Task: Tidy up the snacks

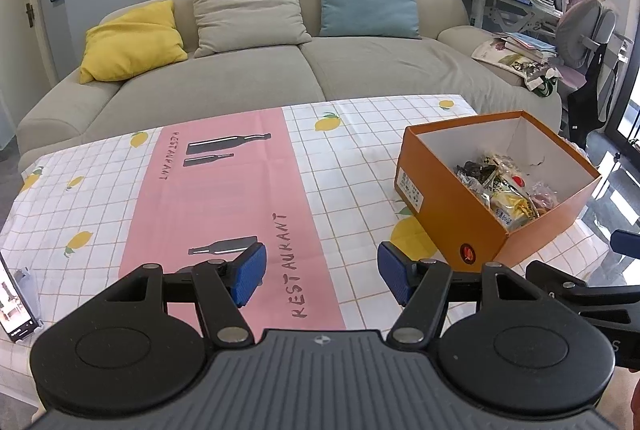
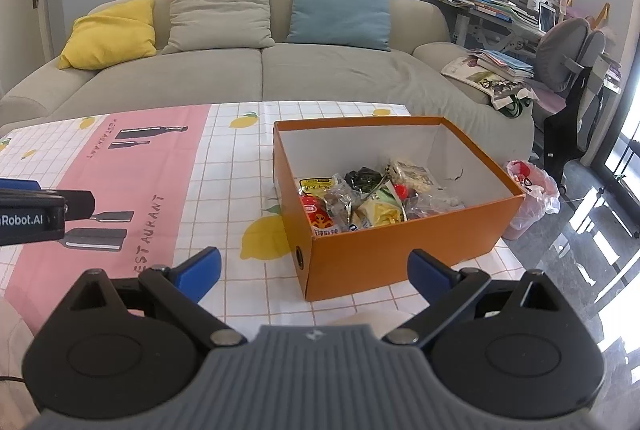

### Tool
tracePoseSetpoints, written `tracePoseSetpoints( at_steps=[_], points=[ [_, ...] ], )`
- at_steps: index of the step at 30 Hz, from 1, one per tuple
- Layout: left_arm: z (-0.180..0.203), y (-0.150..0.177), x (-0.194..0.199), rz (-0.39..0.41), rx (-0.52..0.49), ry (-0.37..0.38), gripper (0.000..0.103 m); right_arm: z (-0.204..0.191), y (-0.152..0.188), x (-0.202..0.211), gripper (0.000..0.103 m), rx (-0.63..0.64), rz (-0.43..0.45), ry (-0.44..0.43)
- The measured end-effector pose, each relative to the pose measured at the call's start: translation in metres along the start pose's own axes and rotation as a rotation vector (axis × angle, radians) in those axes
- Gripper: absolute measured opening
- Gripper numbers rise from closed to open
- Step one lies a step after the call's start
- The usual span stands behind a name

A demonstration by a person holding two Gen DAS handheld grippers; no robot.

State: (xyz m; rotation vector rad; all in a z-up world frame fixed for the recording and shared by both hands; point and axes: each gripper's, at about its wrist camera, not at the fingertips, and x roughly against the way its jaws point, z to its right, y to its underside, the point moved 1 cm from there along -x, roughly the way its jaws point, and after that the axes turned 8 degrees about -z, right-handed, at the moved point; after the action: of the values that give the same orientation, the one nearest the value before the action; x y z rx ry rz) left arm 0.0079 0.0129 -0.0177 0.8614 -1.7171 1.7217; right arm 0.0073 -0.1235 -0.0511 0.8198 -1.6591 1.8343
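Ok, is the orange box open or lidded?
Open: orange box has no lid; snack packets show inside.

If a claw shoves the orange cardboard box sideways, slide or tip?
Probably slides: the orange cardboard box is low and wide, so tipping seems unlikely. It looks light, with only small snack packets inside. The checked tablecloth beneath may bunch up and drag along.

phone (image 1: 18, 300) cut by left edge, box label (image 1: 411, 191) print seemingly unreadable (too small)
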Motion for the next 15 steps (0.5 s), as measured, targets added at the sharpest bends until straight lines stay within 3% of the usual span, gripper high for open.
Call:
tracePoseSetpoints(
  at_steps=[15],
  points=[
    [0.0027, 0.0004, 0.0012, 0.003, -0.016, -0.005, 0.075, 0.0012, 0.0031, -0.0005, 0.097, 0.001, -0.008, -0.002]
  ],
)
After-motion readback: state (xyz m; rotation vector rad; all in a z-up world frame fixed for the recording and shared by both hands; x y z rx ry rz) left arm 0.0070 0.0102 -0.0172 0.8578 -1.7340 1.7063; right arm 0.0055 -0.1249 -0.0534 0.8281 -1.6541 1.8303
